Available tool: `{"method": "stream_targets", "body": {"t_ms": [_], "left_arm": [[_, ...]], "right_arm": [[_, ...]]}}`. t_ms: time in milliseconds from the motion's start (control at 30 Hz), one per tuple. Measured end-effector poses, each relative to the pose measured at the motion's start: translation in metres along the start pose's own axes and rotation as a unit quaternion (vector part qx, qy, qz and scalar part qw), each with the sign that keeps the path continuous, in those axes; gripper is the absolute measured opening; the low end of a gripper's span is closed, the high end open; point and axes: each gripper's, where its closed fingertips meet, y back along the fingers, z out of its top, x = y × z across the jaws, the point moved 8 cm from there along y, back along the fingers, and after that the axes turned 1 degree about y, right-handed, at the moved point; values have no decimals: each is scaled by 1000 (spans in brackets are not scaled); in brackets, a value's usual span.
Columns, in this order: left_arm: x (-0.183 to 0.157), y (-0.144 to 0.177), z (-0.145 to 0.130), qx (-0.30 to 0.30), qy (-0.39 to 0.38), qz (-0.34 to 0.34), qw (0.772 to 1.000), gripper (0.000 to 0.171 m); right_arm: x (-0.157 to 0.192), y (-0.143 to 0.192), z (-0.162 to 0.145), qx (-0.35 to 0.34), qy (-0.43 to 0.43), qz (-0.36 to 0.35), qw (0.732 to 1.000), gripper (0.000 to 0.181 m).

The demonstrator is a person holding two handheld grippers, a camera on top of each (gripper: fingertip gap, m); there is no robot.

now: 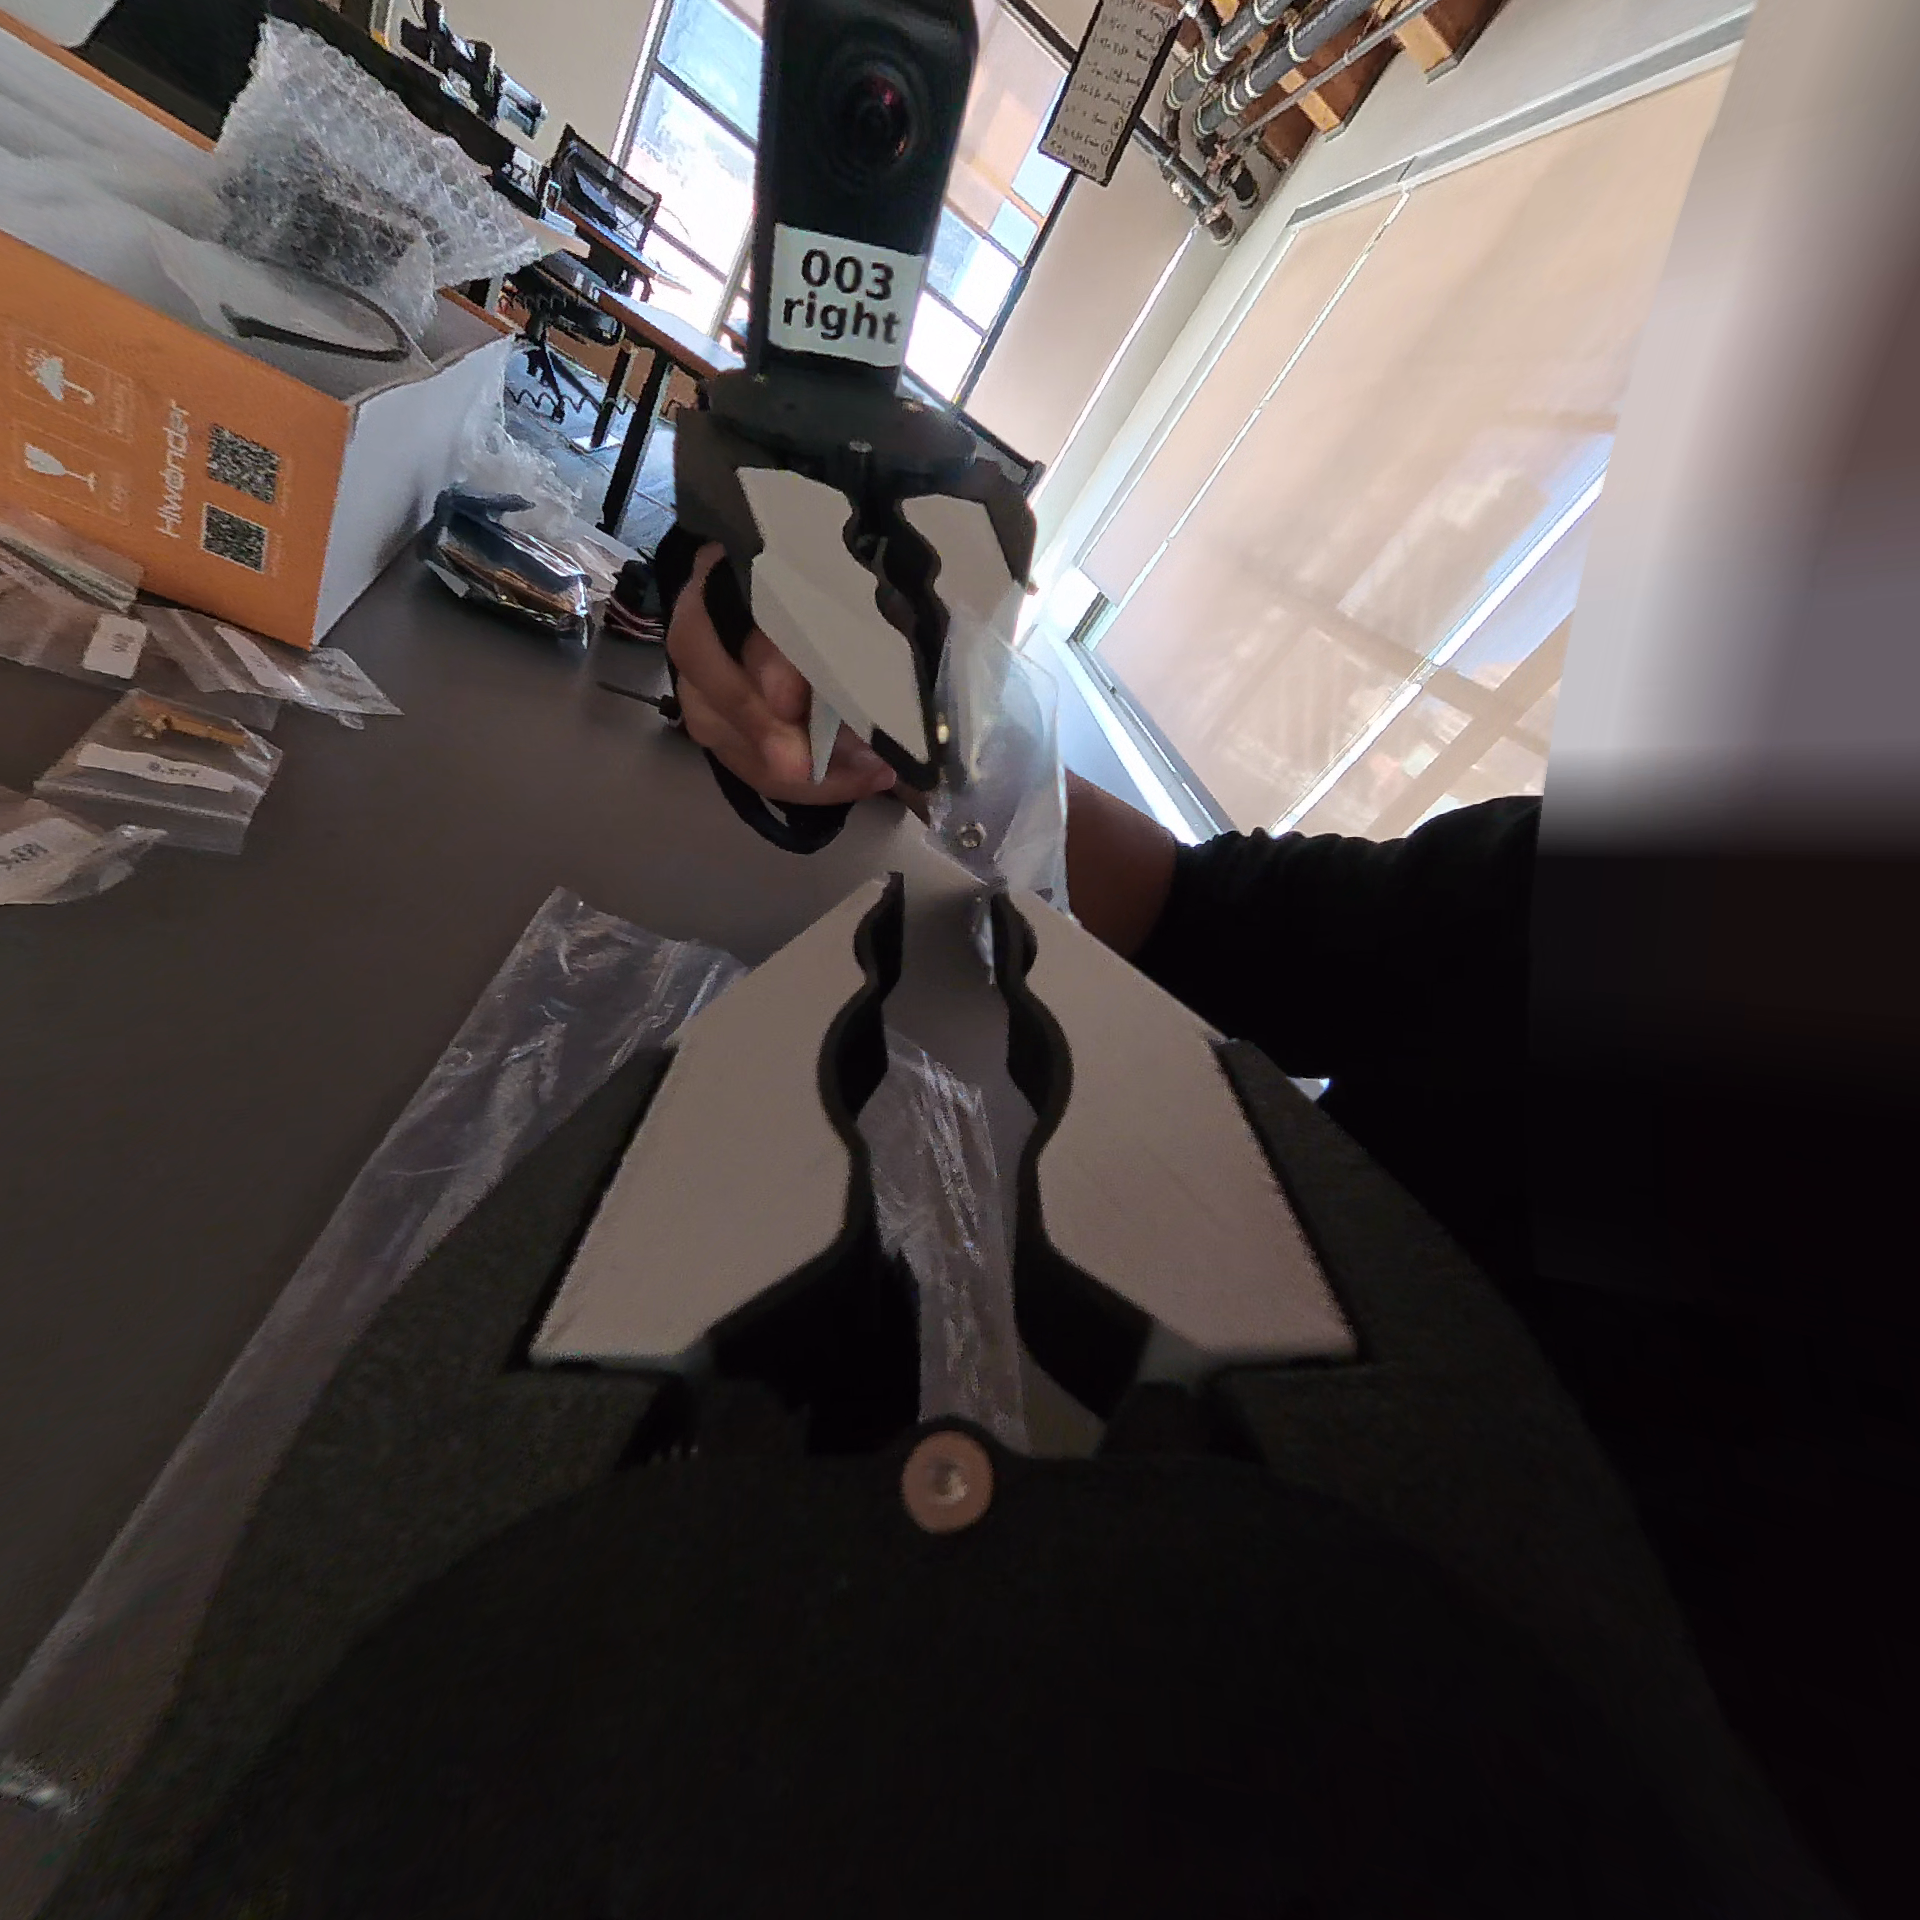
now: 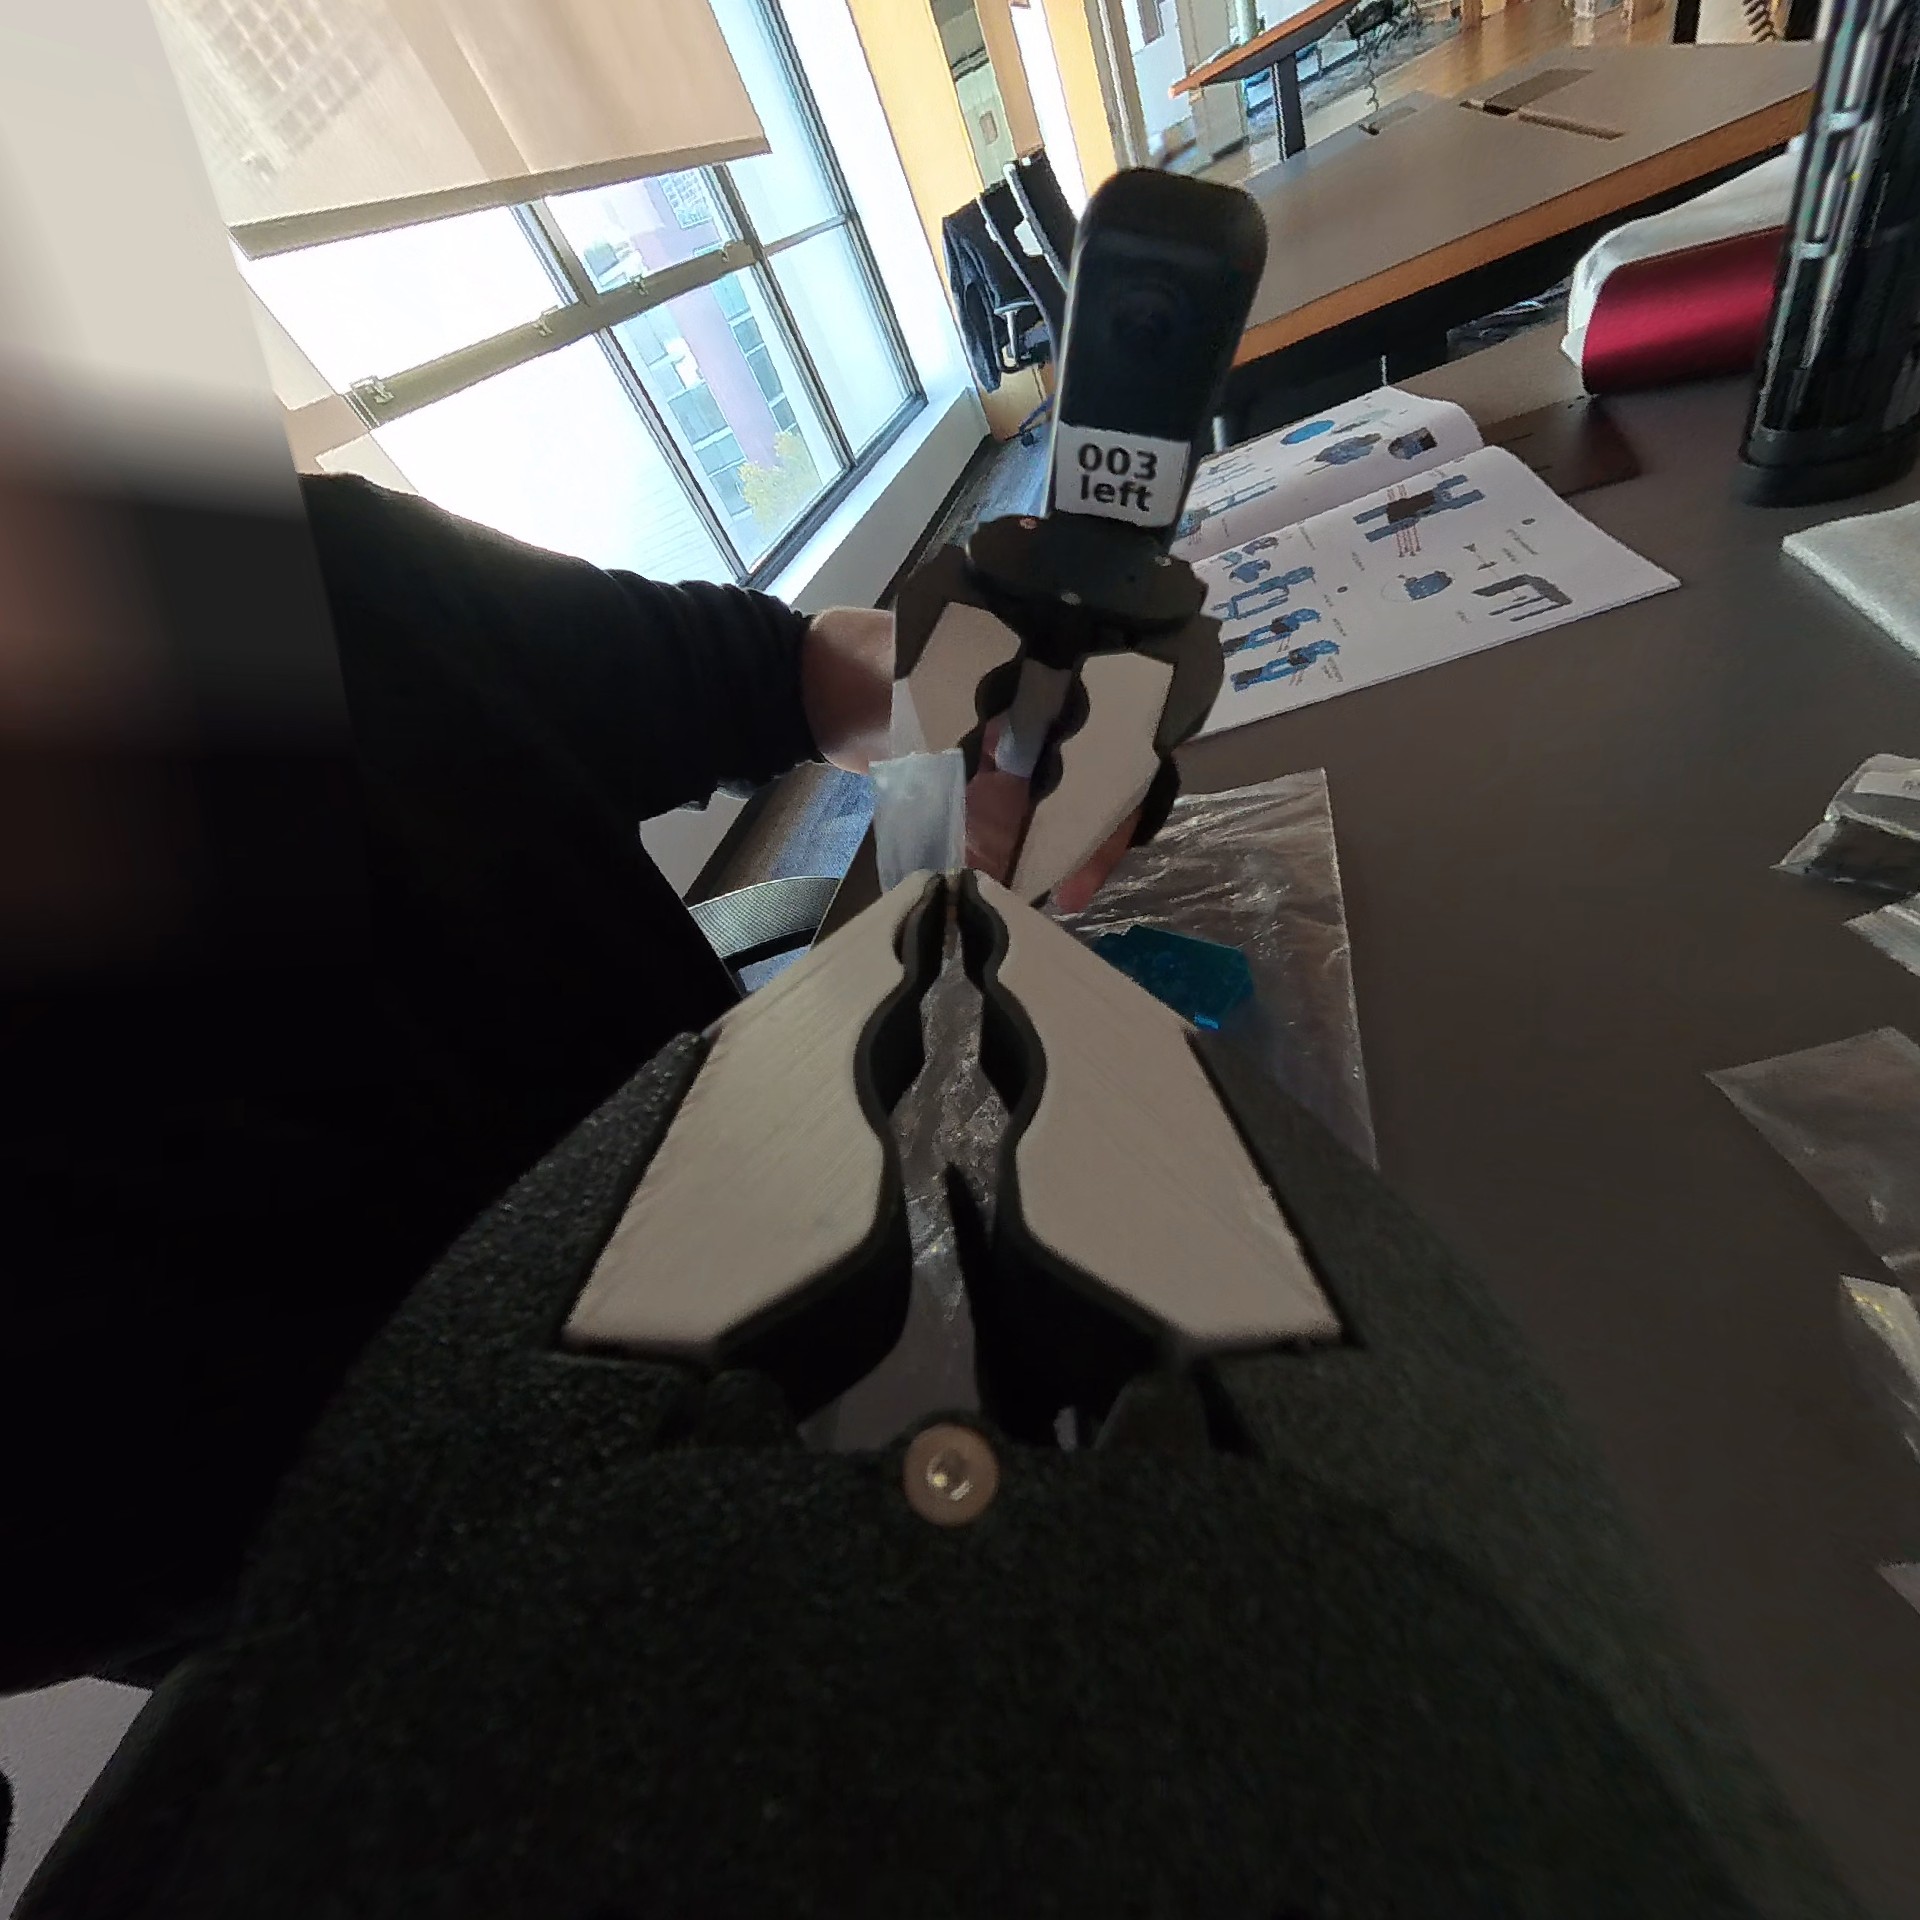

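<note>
My right gripper [image 2: 951,883] is shut on a small clear plastic bag [image 2: 916,826] and holds it up above the dark table [image 2: 1558,1039]. In the left wrist view the right gripper [image 1: 937,746] faces me. The small bag [image 1: 987,821] hangs from its tips with a screw inside. My left gripper [image 1: 945,896] is narrowly open. The bag's lower end sits at its tips, against the right finger. In the right wrist view the left gripper [image 2: 971,821] is open just beyond the bag. A hand holds each gripper.
A large clear bag [image 2: 1247,914] with a blue part [image 2: 1164,977] lies flat below the grippers; it also shows in the left wrist view [image 1: 582,1039]. An orange-and-white box [image 1: 156,468], bubble wrap [image 1: 343,177] and small parts bags [image 1: 156,769] lie left. An open booklet [image 2: 1403,561] lies beyond. The tips of both grippers are at nearly the same place.
</note>
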Motion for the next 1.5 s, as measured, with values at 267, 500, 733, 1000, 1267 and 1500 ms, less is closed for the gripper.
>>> {"method": "stream_targets", "body": {"t_ms": [267, 500, 733, 1000, 1267, 1500], "left_arm": [[2, 7, 7, -34, 59, -36, 997, 15], [1, 2, 2, -21, 16, 1, 1000, 6], [-1, 7, 7, -24, -3, 10, 1000, 0], [9, 8, 4, -5, -12, 57, 998, 4], [11, 0, -8, 57, -87, 120, 987, 1], [6, 3, -3, 43, -124, 125, 983, 0]], "right_arm": [[1, 8, 5, -12, 17, -21, 1000, 1], [7, -1, 6, 2, 39, -31, 999, 1], [3, 13, 10, -9, 40, -48, 998, 1], [-7, 24, -3, 26, 23, -43, 998, 1], [-19, 26, -20, 55, -4, -23, 998, 1], [-17, 19, -20, 57, 0, -19, 998, 1]]}}
